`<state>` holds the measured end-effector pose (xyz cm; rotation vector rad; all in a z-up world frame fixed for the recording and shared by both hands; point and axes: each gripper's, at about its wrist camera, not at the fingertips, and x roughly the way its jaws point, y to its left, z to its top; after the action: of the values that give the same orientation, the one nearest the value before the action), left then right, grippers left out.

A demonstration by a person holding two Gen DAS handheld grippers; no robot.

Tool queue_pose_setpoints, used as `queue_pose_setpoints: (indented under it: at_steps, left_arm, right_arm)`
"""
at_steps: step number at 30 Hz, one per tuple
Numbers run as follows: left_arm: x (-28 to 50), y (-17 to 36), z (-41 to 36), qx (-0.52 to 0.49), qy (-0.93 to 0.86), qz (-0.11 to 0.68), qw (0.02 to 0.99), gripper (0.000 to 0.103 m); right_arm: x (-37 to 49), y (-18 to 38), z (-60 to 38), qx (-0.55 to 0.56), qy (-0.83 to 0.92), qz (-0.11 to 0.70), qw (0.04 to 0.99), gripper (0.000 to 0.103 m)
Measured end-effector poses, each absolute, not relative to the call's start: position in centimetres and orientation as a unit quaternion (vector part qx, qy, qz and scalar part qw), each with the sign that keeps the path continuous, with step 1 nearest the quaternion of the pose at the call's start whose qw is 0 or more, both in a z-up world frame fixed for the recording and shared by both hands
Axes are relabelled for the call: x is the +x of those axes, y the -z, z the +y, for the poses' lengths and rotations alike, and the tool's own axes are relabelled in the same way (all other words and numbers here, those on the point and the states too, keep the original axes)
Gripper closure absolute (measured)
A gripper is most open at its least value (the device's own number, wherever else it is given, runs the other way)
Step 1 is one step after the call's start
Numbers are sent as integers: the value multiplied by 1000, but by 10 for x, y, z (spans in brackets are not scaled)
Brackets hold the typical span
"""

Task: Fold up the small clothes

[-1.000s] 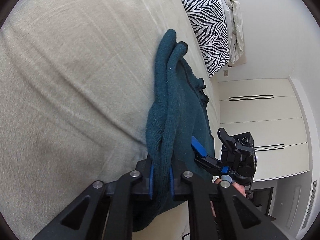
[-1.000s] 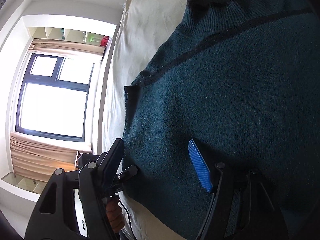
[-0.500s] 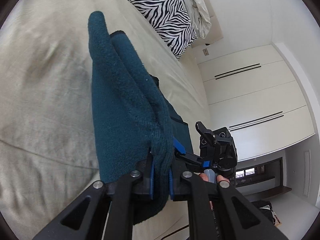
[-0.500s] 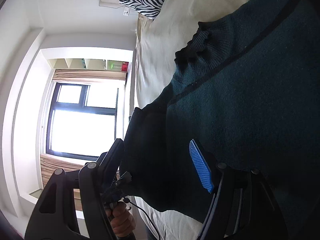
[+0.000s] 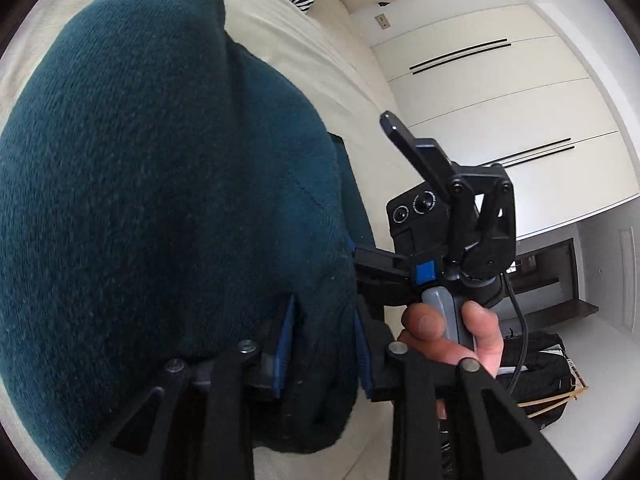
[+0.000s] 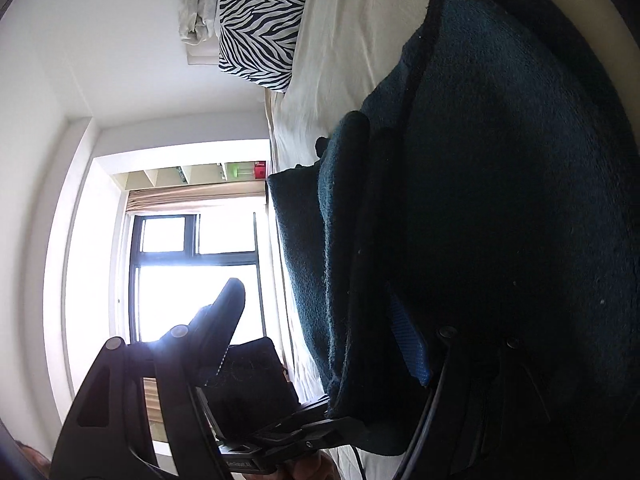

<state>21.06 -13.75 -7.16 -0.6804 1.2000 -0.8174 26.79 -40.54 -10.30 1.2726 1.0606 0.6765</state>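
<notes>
My grippers are matte black frames with silver screw heads and blue finger pads (image 5: pixel 283 344); a bare hand (image 5: pixel 452 340) grips a grey handle, black cable trailing.

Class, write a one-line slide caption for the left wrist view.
Left gripper clamps a bunched teal sweater above the bed, right gripper alongside.

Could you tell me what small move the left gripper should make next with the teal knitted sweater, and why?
Probably carry the pinched edge a little further across and lower it. The left gripper is shut on a bunched fold of the dark teal knitted sweater, which hangs lifted above the cream bed sheet, while the right gripper stands open, one finger against the knit.
</notes>
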Motion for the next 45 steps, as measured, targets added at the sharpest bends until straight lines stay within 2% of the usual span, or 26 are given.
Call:
queue_pose_setpoints:
  at_steps: [1, 3, 8, 10, 11, 12, 14, 15, 20, 28, 41, 45]
  left_arm:
    - [208, 68, -135, -310, 373, 534, 692, 44]
    - [197, 55, -125, -310, 387, 514, 700, 38]
    - [169, 44, -97, -306, 381, 492, 721, 36]
    - [163, 50, -88, -311, 369, 496, 722, 36]
    - [160, 54, -85, -319, 363, 498, 720, 37]
    - [158, 57, -82, -325, 359, 499, 718, 37]
    - [156, 57, -79, -329, 356, 500, 717, 36]
    - [155, 57, -79, -330, 355, 501, 717, 37]
    - [151, 57, -71, -324, 358, 502, 718, 36]
    - [149, 48, -90, -312, 368, 498, 721, 36]
    - [169, 31, -103, -276, 364, 499, 736, 35]
    - [187, 17, -116, -243, 356, 489, 758, 35]
  right_arm:
    - [269, 103, -403, 550, -293, 465, 629, 33]
    - [270, 102, -400, 541, -289, 470, 635, 33]
    - [268, 96, -395, 503, -271, 494, 655, 38]
    - [272, 94, -389, 479, -254, 509, 668, 46]
    - [272, 94, -386, 463, -242, 519, 677, 58]
    - [274, 93, -383, 445, -229, 530, 685, 75]
    - [275, 93, -380, 418, -214, 541, 698, 87]
    - [275, 92, -381, 409, -209, 540, 705, 89]
    - [273, 65, -387, 354, -189, 532, 746, 90]
    - [269, 45, -436, 344, -155, 527, 762, 90]
    - [239, 78, -497, 381, -135, 530, 745, 90]
    - [235, 91, -502, 428, -149, 509, 732, 87]
